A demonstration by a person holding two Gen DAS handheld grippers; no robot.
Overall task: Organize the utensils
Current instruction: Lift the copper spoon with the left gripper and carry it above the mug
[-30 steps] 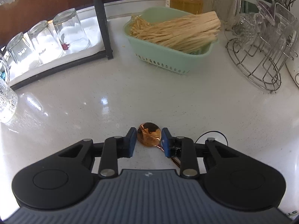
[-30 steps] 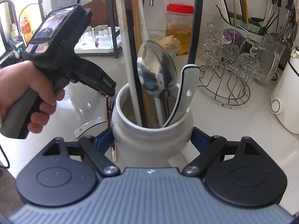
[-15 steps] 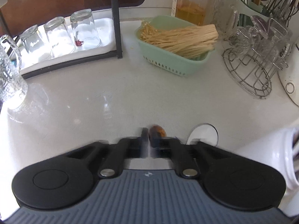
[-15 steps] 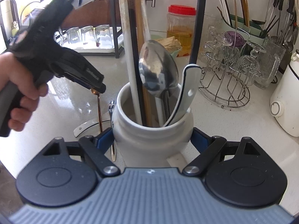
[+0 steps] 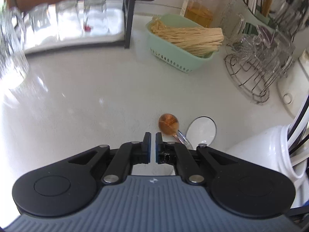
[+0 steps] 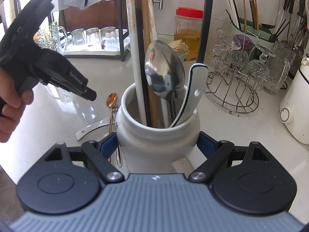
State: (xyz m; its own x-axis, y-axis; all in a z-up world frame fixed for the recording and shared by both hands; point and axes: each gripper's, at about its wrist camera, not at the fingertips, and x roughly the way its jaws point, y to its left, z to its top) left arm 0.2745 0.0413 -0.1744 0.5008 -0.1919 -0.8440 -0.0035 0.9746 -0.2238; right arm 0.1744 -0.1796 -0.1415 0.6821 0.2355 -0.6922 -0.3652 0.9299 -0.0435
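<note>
A copper spoon lies on the white counter beside a white ceramic spoon. It also shows in the right wrist view left of the jar. My left gripper is shut and empty, lifted just left of the copper spoon's bowl; in the right wrist view it hangs above the counter. My right gripper is shut on a white ceramic utensil jar that holds a steel spoon, a white ladle and several long handles.
A green basket of dry noodles, a wire glass rack, a red-lidded jar, upturned glasses on a tray and a white appliance ring the counter.
The left gripper shut on the copper spoon and lifted it, then the spoon slipped out. It lies on the counter again, and the gripper has risen and shifted left, empty.
</note>
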